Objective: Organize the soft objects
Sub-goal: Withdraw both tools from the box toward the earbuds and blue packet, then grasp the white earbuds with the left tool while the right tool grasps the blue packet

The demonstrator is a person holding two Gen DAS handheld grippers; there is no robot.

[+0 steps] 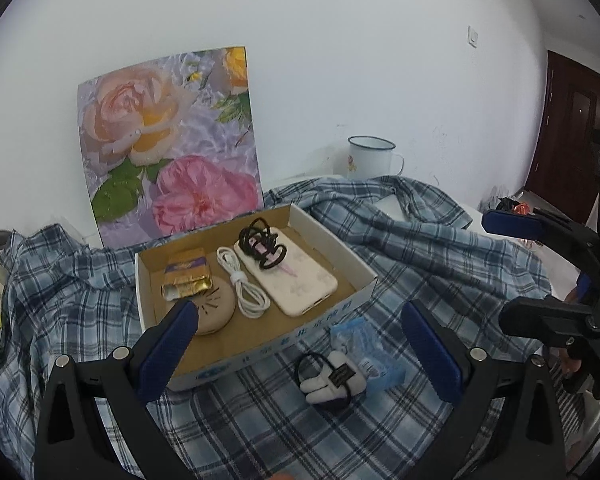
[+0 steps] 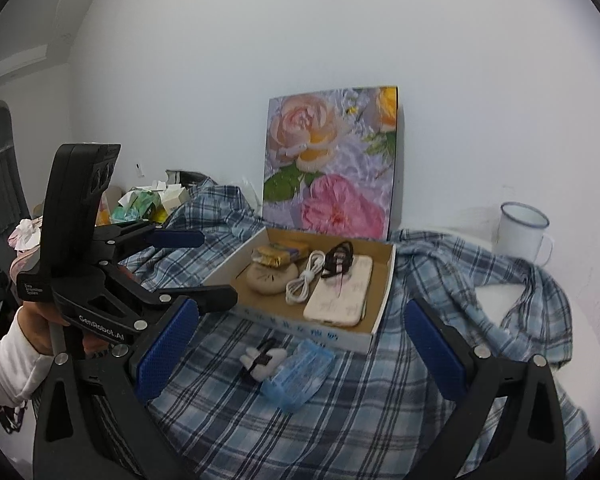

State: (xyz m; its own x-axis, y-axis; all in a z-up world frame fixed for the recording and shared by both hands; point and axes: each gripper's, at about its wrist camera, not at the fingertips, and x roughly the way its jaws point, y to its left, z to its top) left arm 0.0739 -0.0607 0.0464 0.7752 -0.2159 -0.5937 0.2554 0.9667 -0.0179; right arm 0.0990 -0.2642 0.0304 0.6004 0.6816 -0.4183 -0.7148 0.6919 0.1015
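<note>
Two soft things lie outside the box: a white plush hair tie with a black elastic loop (image 1: pixel 332 376) and a crinkled pale-blue plastic packet (image 1: pixel 370 350), touching each other on the blue-and-white plaid cloth (image 1: pixel 260 428) just in front of the shallow cardboard box with white outer walls (image 1: pixel 260 354). They probably sit there because they have not been sorted yet, and the box front is the nearest drop-off.

Inside the box, items are laid side by side, likely to keep each one reachable: a gold foil-wrapped pack (image 1: pixel 186 276) resting on a round beige pad (image 1: pixel 216 308), a coiled white cable (image 1: pixel 244 286), and a cream phone case (image 1: pixel 288 276) with a tangle of black hair ties (image 1: pixel 262 246) on its far end.

The left gripper (image 1: pixel 300 340) hovers with its jaws spread wide and holding nothing, framing the hair tie, which suggests it is next to be picked. The right gripper (image 2: pixel 300 346) is likewise wide apart and empty, above the same pair.

Behind stand a floral-printed board (image 1: pixel 168 148) leaning on the wall and a white enamel mug (image 1: pixel 370 158).
</note>
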